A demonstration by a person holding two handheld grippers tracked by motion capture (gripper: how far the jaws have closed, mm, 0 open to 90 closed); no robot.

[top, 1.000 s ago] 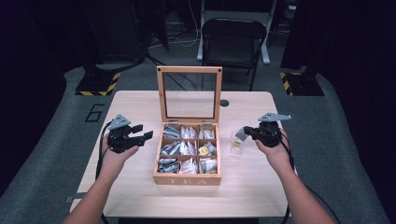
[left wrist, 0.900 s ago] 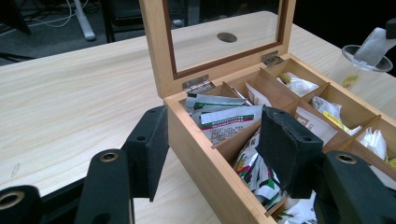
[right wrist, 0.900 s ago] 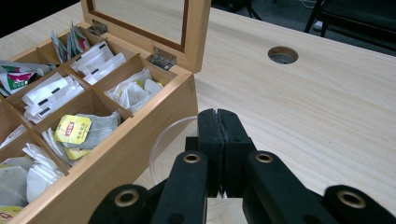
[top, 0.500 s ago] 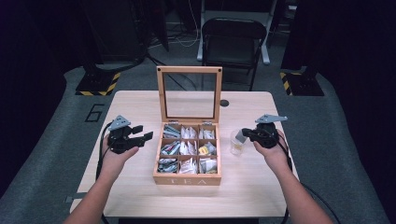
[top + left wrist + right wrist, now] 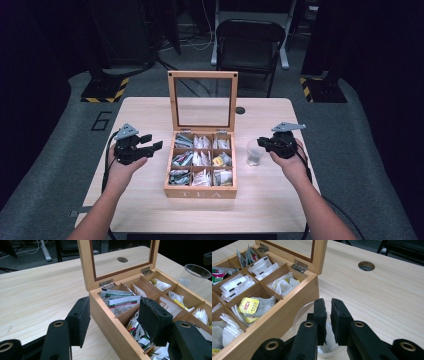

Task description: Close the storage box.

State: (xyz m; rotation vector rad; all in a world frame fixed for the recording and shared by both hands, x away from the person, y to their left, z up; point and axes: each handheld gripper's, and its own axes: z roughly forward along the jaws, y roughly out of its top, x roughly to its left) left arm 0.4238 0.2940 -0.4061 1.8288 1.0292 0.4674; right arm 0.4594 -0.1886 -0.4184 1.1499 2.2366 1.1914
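Tea bag (image 5: 328, 338) lies in the clear cup (image 5: 254, 152) just right of the open tea box (image 5: 200, 192) in the high view, the right gripper (image 5: 264, 143) over the cup rim and the left gripper (image 5: 152, 142) idle left of the box, jaws apart on nothing. Left gripper view: box compartments crammed with sachets (image 5: 122, 303). Right gripper view: jaws, just opening, stand narrowly apart above the bag; best to widen them fully, then lift straight up clear of the rim.

open tea box (image 5: 200, 191) mid-table, cup (image 5: 254, 152) just right of it, tea bag (image 5: 327, 340) in cup, chair (image 5: 248, 47) behind table (image 5: 150, 112)
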